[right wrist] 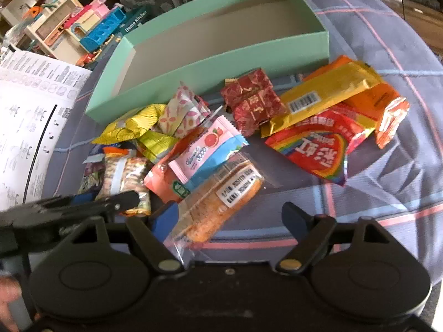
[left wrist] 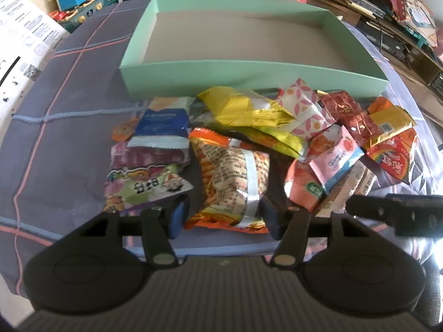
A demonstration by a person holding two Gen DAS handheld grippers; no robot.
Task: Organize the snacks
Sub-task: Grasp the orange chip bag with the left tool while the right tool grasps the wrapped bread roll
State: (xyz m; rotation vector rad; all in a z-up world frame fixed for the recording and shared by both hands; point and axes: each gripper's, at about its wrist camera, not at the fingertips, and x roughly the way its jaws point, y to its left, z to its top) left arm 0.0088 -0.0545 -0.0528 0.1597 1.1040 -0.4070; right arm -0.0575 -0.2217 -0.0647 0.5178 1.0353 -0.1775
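Snacks crowd lower centre below our box; left gripper straddles an orange packet, right gripper open around a cake.

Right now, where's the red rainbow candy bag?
In the right wrist view the red rainbow candy bag lies right of centre on the plaid cloth, below the gold bar packet.

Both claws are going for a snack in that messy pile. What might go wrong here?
The orange packet between the left gripper fingers lies under other snacks, so lifting may drag those along. The clear-wrapped cake sits off-centre in the right gripper, so it might slip. The grippers are close together and could bump.
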